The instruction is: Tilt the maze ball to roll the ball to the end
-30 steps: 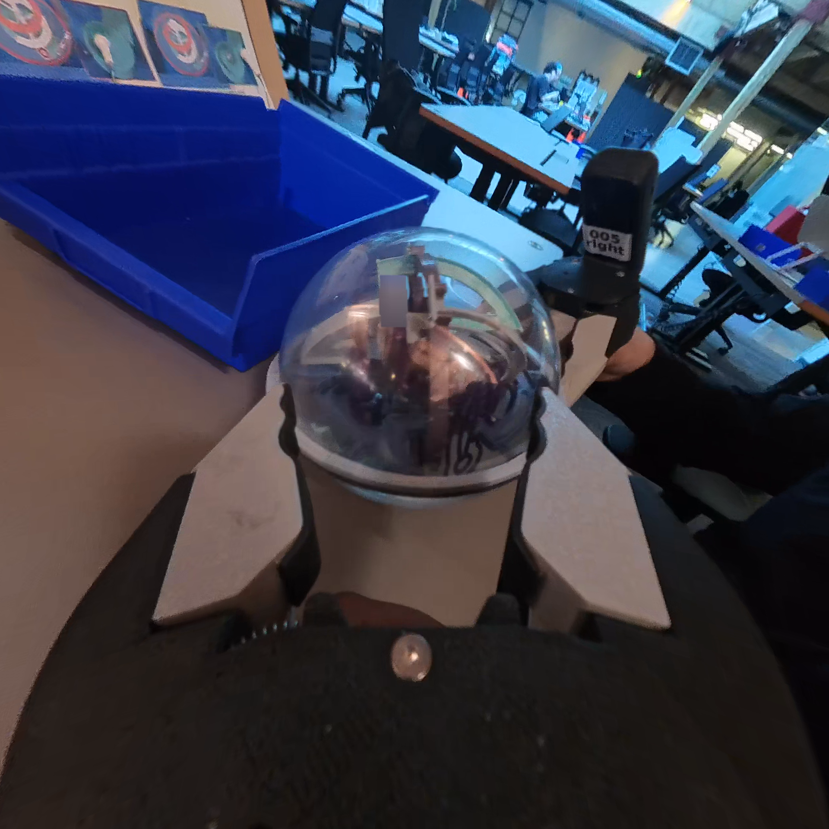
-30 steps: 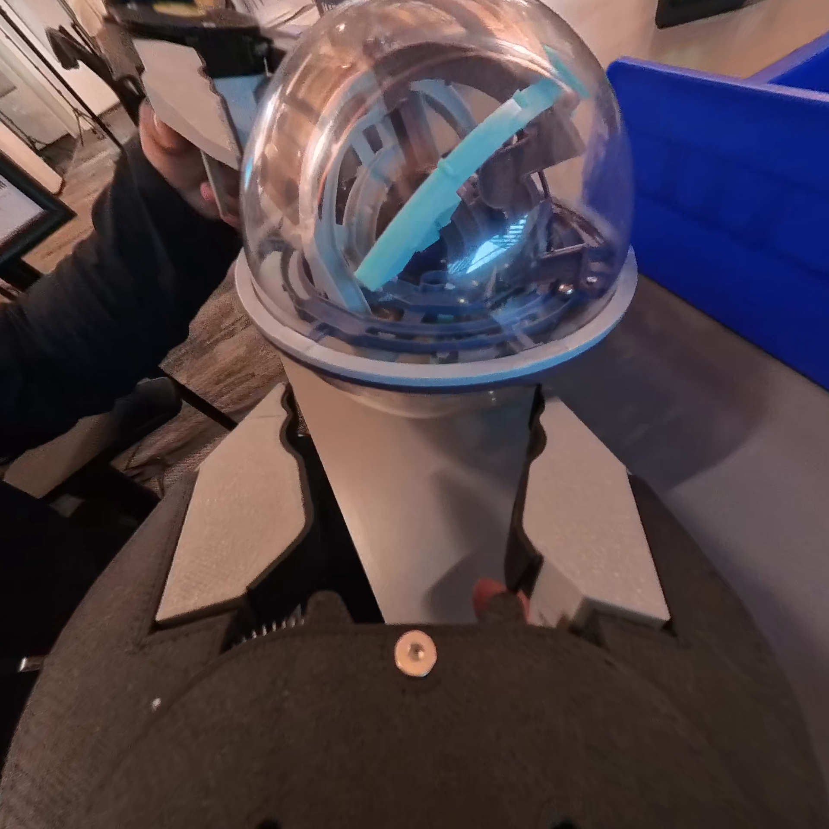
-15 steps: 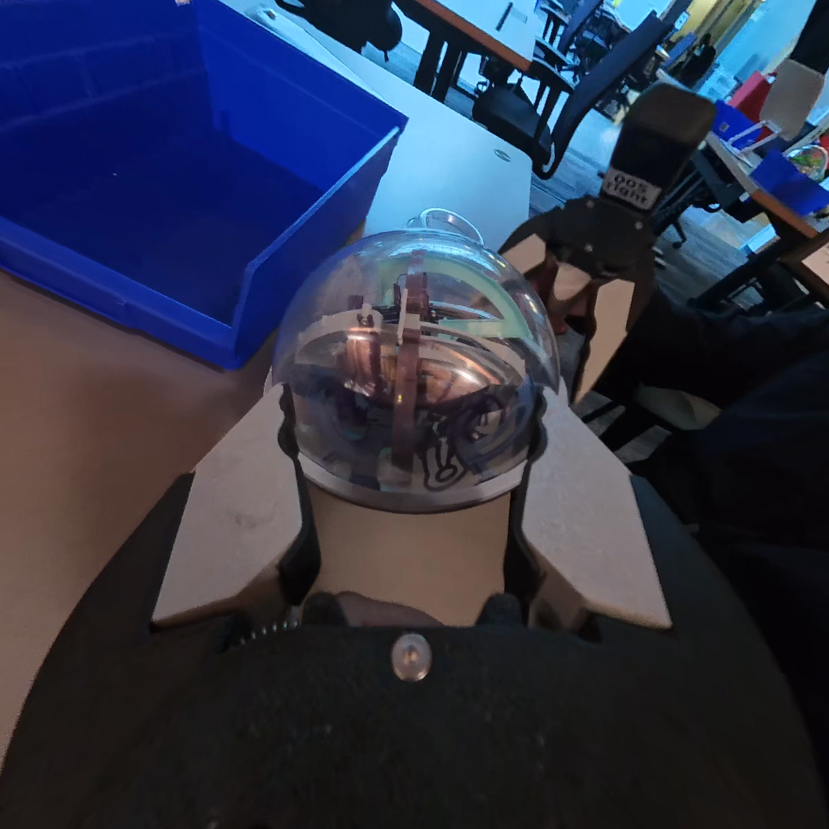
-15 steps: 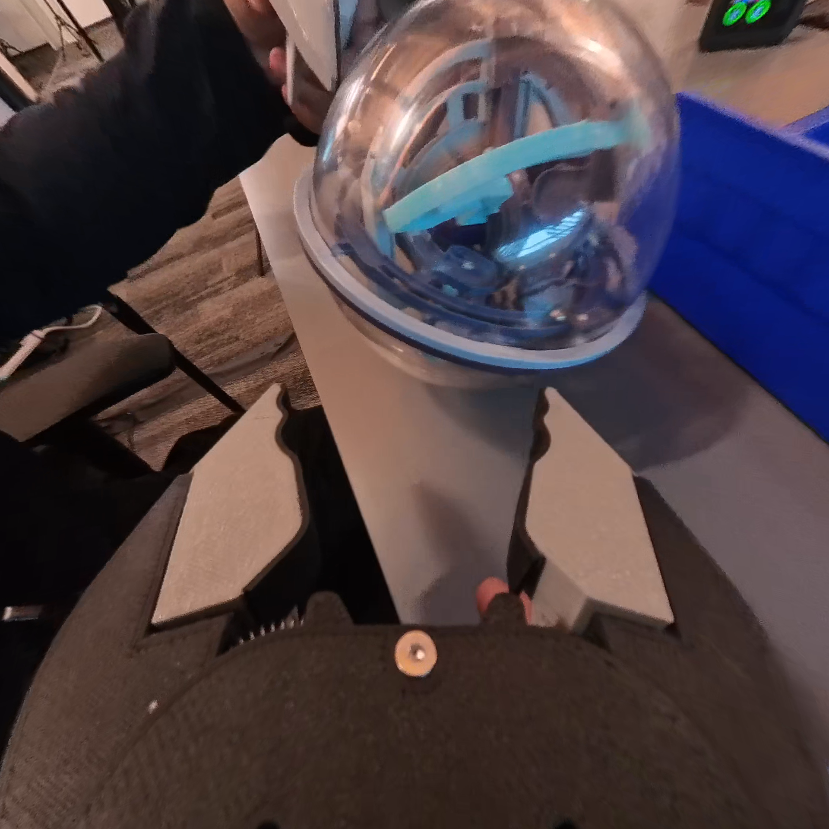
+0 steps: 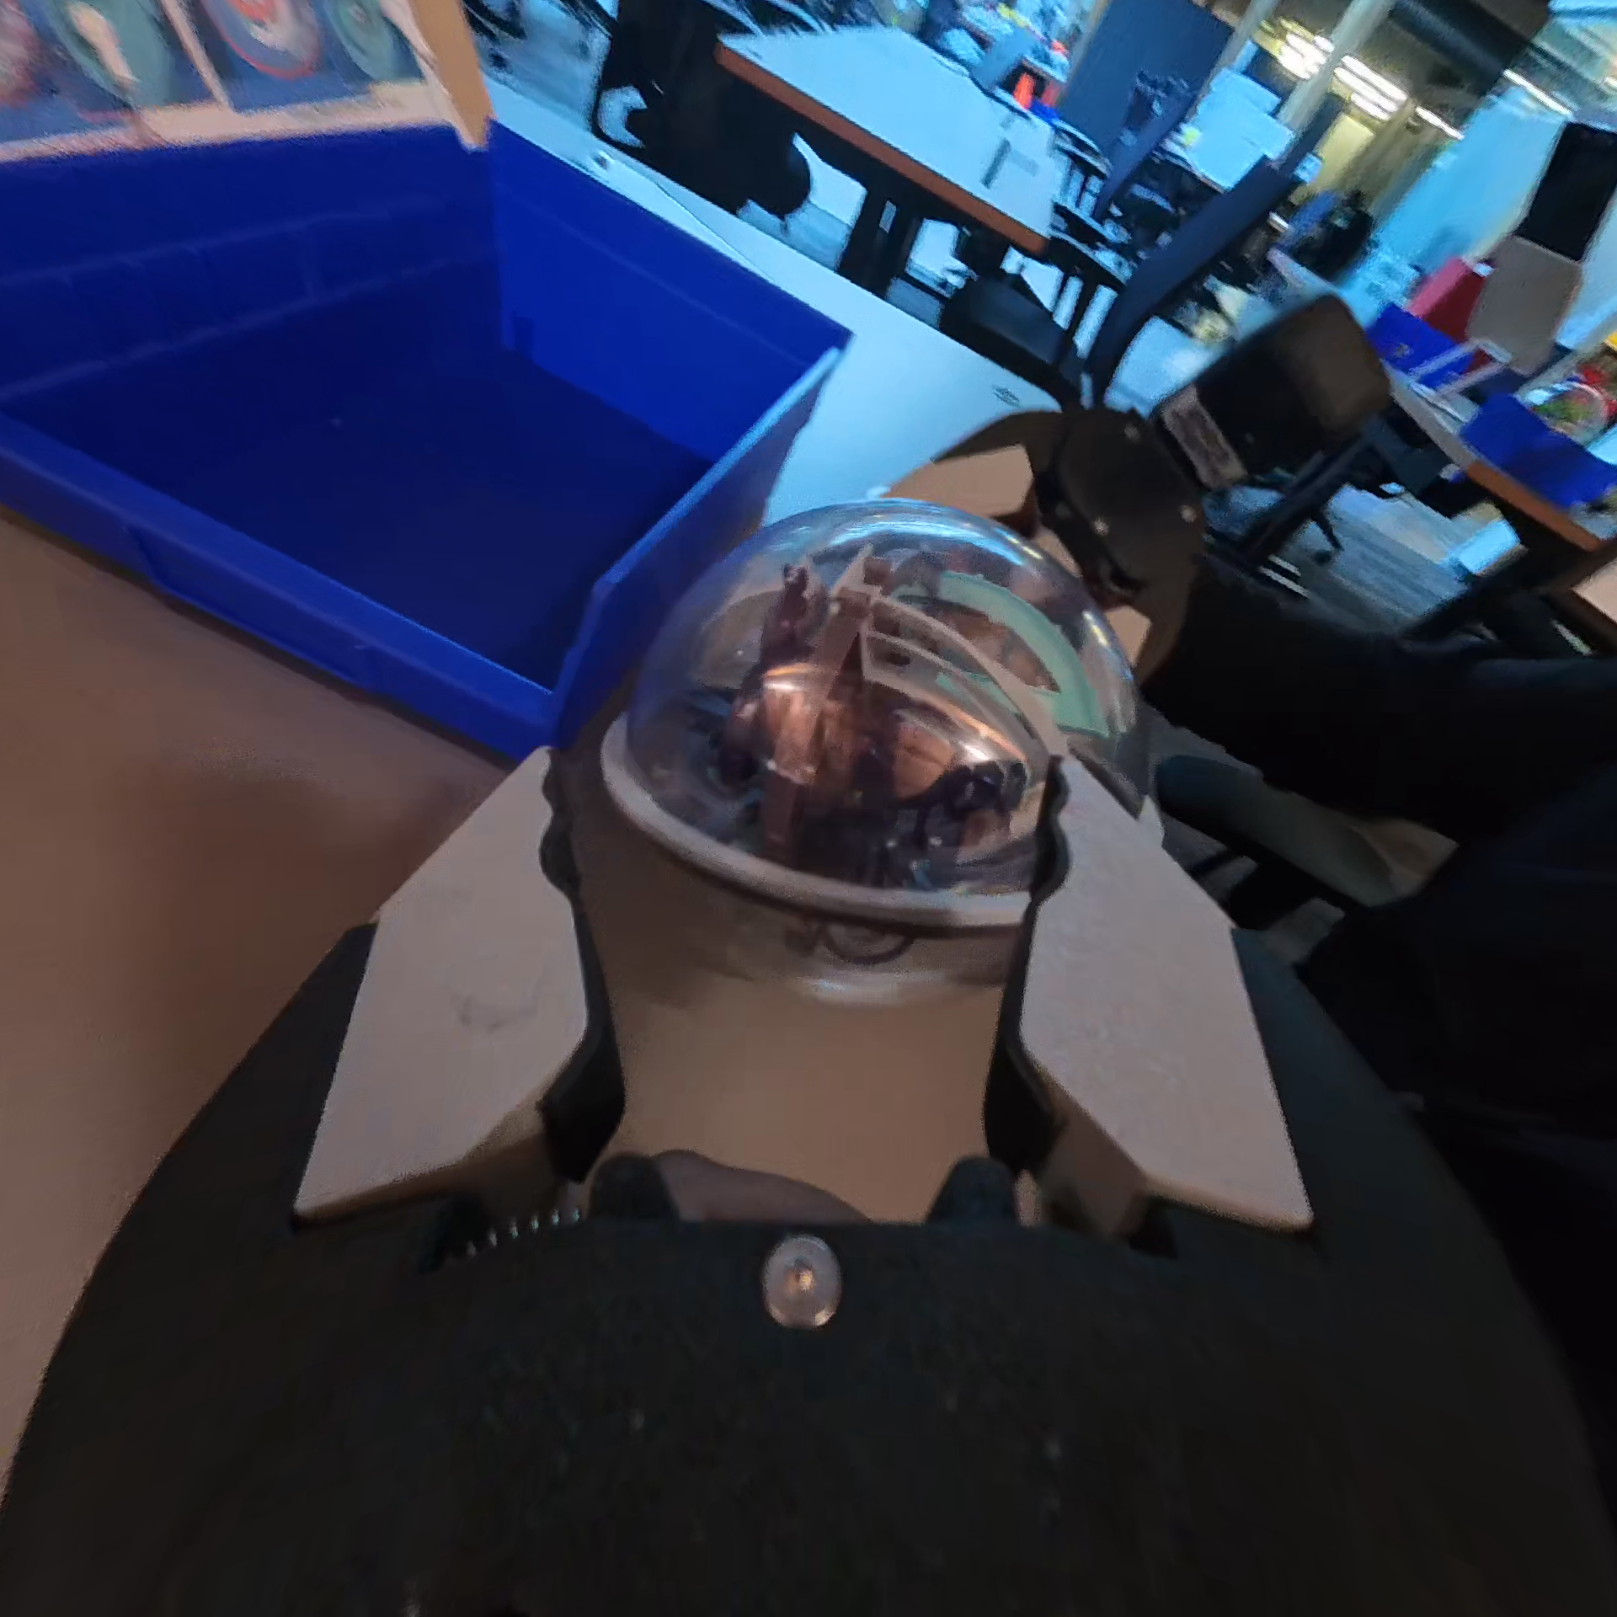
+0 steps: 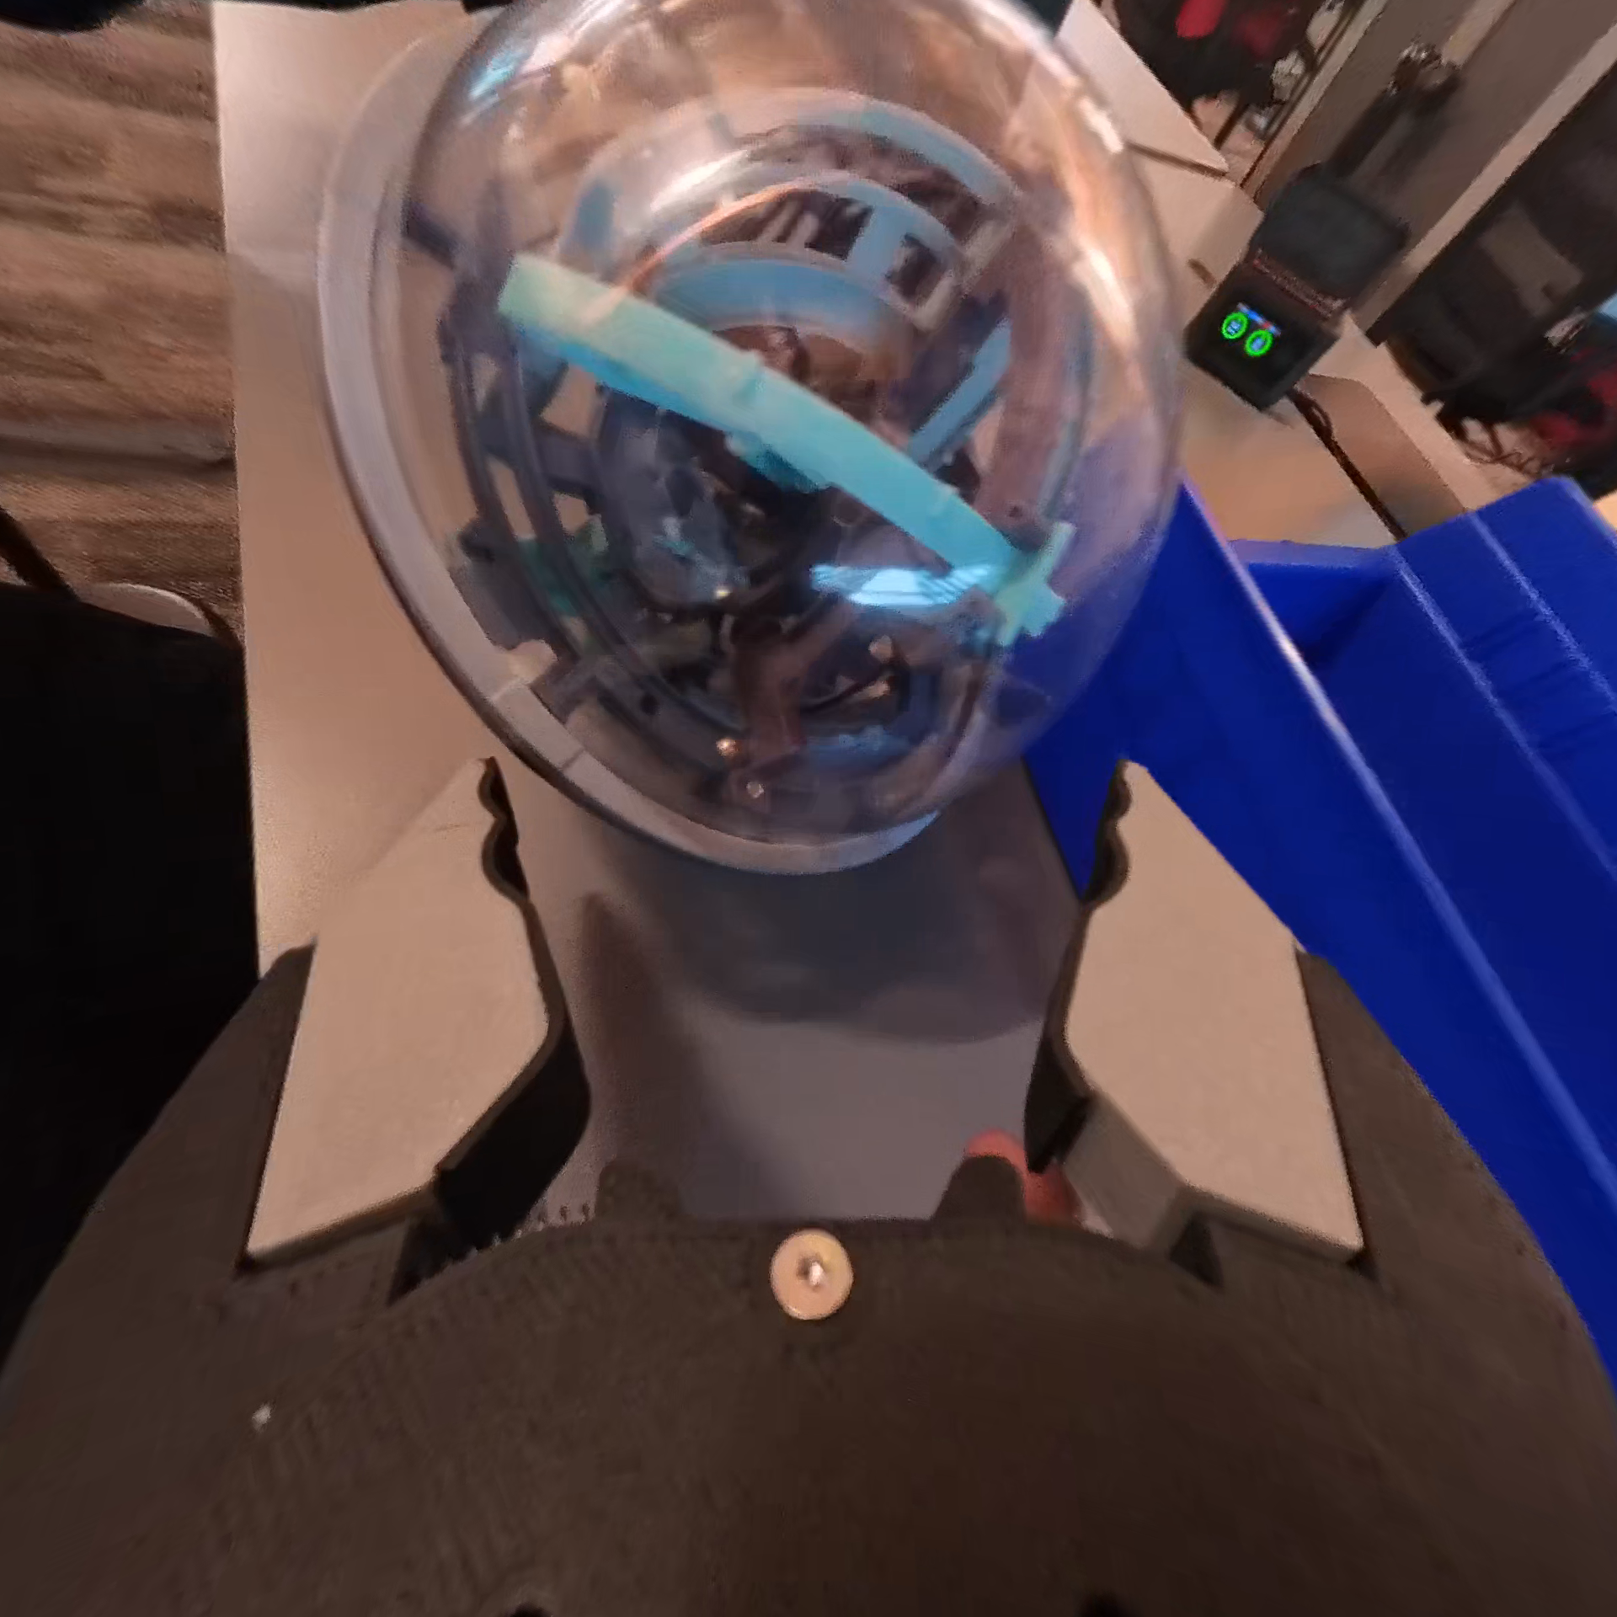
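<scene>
The bench [image 5: 175, 875] carries a blue bin [image 5: 350, 420] at the far side, and the maze ball [image 5: 862, 717] sits in front of it near the bench edge, canted over in the right wrist view. The left gripper [image 5: 805, 840] has its jaws closed against the sphere's sides at the rim. The right gripper [image 6: 801, 840] stands wide open, with the sphere just ahead of its tips and no contact visible. Tilting probably wants slow, small wrist turns; the inner ball is too small to pick out.

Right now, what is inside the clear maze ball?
Inside the maze ball I see a light blue curved track crossing darker blue and grey rails. The small rolling ball cannot be picked out; blur and glare hide it.
</scene>
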Demonstrator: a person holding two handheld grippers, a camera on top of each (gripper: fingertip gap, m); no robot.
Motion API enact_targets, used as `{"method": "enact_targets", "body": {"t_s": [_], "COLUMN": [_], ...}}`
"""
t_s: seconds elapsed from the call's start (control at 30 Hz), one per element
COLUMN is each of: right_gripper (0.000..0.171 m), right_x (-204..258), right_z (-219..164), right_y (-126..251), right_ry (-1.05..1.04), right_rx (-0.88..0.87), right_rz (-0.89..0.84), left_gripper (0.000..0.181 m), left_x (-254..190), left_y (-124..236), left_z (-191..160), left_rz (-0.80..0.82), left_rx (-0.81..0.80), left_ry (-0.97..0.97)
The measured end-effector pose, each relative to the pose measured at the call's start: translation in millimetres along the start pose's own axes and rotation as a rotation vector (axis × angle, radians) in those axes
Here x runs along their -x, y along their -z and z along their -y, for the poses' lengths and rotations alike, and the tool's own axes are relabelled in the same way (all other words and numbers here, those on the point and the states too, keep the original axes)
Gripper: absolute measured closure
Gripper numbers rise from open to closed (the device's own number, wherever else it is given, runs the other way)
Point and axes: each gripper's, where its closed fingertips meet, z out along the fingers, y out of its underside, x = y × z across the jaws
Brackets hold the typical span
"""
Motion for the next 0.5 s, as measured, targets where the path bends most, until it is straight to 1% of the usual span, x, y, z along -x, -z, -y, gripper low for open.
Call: {"method": "enact_targets", "body": {"t_s": [0.07,0.13,0.2,0.3,0.5], "right_gripper": [0.053,0.051,0.056,0.059,0.056], "right_x": [6,8,10,12,26], "right_z": [-1,-4,-6,-5,-9], "right_y": [-6,-9,-10,-10,3], "right_ry": [0.002,-0.001,-0.024,-0.073,-0.061], "right_rx": [-0.010,-0.001,-0.001,-0.010,0.015], "right_rz": [-0.017,-0.044,-0.053,-0.068,-0.033], "left_gripper": [0.074,0.073,0.068,0.067,0.067], "left_x": [8,8,0,-9,-8], "left_y": [12,27,34,26,1], "left_z": [1,-5,-20,-42,-66], "left_rz": [0.104,0.194,0.221,0.236,0.240], "left_rx": [-0.063,-0.104,-0.089,-0.059,0.021], "left_ry": [-0.035,-0.076,-0.106,-0.124,-0.152]}}
